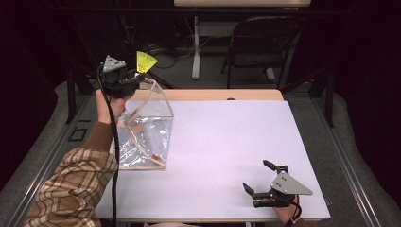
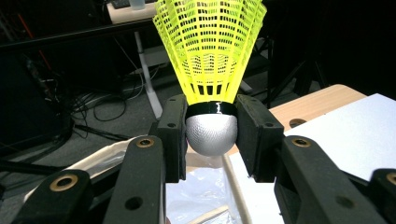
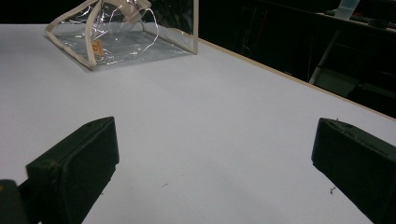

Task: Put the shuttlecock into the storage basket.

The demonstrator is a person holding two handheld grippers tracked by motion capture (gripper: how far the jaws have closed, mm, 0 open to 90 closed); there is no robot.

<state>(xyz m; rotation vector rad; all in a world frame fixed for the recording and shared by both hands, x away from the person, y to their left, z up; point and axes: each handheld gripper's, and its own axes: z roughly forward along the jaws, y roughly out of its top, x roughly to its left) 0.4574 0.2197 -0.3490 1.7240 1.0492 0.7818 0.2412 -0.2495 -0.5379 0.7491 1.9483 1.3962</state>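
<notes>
Holding a yellow shuttlecock (image 2: 210,84) by its rounded silver cork, my left gripper (image 2: 211,135) has both pads (image 2: 173,133) pressed against the sides of the cork, with the black band just above them and the mesh skirt fanning upward. In the high view I see this left gripper (image 1: 137,75) raised at the far left of the table, just over the upper edge of a clear plastic bag (image 1: 144,137), and the shuttlecock (image 1: 145,61) points up and away from the person's hand (image 1: 112,105). The bag has cream trim and stands open on its side at the left of the white table surface (image 1: 222,142); through its wall a small orange label (image 3: 97,46) shows in the right gripper view. The person's plaid sleeve (image 1: 75,184) enters from the lower left.

My right gripper (image 1: 257,177) rests low at the near right of the table, well apart from the bag. Its jaws stand wide apart with nothing between them, only bare white surface (image 3: 210,140) visible. The bag (image 3: 121,32) lies far beyond them.
</notes>
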